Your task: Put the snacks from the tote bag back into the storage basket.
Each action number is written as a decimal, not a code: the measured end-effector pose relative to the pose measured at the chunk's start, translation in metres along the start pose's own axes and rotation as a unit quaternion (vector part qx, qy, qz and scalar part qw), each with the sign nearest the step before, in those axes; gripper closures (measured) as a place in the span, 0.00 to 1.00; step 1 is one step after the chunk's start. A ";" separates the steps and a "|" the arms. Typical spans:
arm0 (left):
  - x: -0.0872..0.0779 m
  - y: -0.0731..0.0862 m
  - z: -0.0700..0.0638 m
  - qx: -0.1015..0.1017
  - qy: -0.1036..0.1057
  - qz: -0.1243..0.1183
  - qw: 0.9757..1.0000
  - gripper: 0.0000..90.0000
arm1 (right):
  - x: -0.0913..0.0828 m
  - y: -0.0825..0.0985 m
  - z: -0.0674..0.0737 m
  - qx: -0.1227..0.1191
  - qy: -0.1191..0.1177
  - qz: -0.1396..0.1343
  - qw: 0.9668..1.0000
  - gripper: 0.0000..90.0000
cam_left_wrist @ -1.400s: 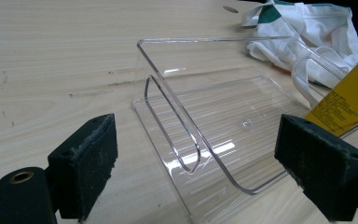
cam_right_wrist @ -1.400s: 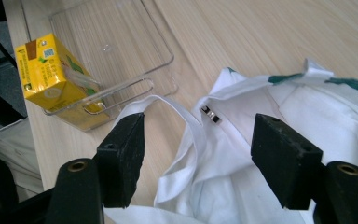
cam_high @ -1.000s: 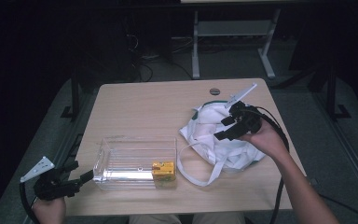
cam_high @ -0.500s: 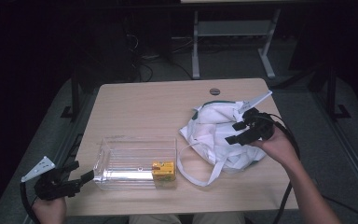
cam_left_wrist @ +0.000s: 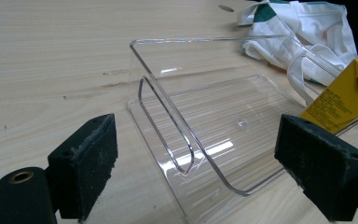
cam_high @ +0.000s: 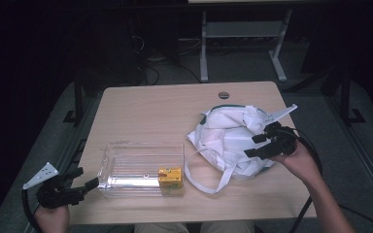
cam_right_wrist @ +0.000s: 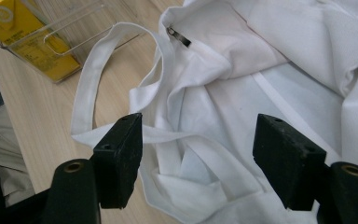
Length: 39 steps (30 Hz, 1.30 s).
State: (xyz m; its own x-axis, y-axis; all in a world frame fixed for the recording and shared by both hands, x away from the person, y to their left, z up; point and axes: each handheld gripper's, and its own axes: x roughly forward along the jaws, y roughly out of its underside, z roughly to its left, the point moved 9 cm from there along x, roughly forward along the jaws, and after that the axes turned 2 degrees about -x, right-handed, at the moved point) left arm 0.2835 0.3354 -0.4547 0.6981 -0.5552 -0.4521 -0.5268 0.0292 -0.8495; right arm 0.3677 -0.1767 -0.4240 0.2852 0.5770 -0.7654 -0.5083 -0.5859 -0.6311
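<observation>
bag: white cloth tote [cam_high: 233, 141], crumpled in a heap at right centre of the high view, on the table [cam_high: 150, 107]; green trim at its upper edge.
bag handling: judged soft, limp, light; will sag and slide rather than lift as one piece; no fragility.
strap: long white loop [cam_right_wrist: 86, 88] trailing off the heap toward the clear box, lying flat on the wood at left of the right gripper view.
where to grip: strap or a thick fold near the bag mouth likely best; single thin layers likely to slip out.
right gripper [cam_right_wrist: 196, 161]: low over the bag, jaws spread apart, cloth and strap between them but pads not pressing; nothing held.
left gripper [cam_left_wrist: 193, 172]: lower left of the high view, jaws wide, released, facing the box's near end.
clear box [cam_high: 143, 167]: rigid, glossy plastic, probably slippery; centre-left of the table.
yellow carton [cam_high: 170, 178]: at the box's lower right corner, small, light-looking.
</observation>
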 end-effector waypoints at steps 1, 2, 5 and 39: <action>0.000 0.000 0.000 -0.001 0.000 0.000 1.000 0.14 | -0.001 0.003 0.000 0.002 0.000 -0.002 1.000 0.36; 0.000 0.000 0.000 -0.001 0.000 -0.001 1.000 0.14 | -0.001 0.006 -0.001 0.003 0.001 -0.005 1.000 0.36; 0.000 0.000 0.001 -0.002 -0.001 -0.001 1.000 0.14 | -0.003 0.015 -0.002 0.016 0.002 -0.009 1.000 0.36; 0.005 0.001 -0.004 0.015 0.002 0.009 1.000 0.14 | -0.028 0.116 -0.001 0.077 0.035 -0.056 0.995 0.36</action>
State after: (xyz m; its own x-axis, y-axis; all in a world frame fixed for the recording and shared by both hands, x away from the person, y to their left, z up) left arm 0.2843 0.3297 -0.4567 0.6868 -0.5570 -0.4671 -0.5250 0.0643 -0.8487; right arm 0.3020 -0.2614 -0.4758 0.4004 0.5896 -0.7015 -0.5865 -0.4233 -0.6905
